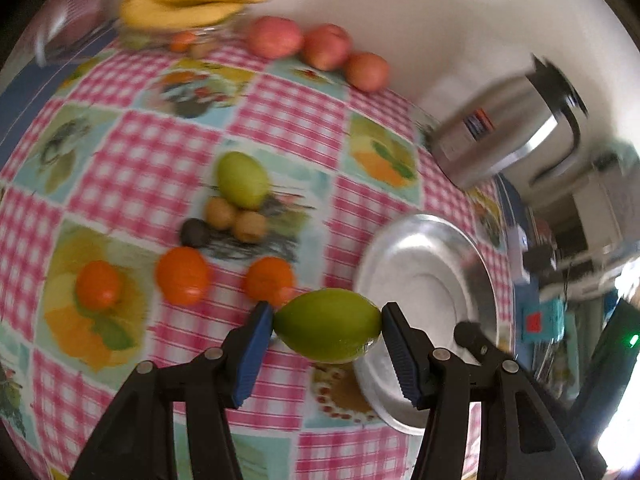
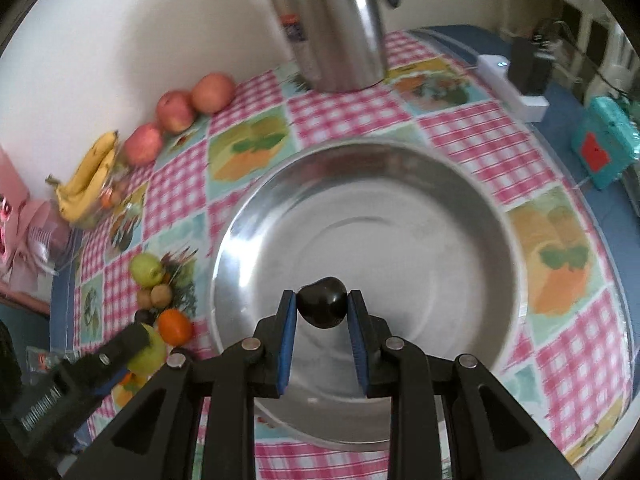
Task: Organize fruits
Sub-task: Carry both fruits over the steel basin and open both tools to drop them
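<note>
right tongs with dark fruit above seemingly bare steel basin

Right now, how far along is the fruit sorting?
Barely started: the metal bowl is empty. In hand: the left gripper holds a green fruit beside the bowl's rim, and the right gripper holds a dark fruit over the bowl. Left: three oranges, another green fruit, small brown fruits, apples.
</note>
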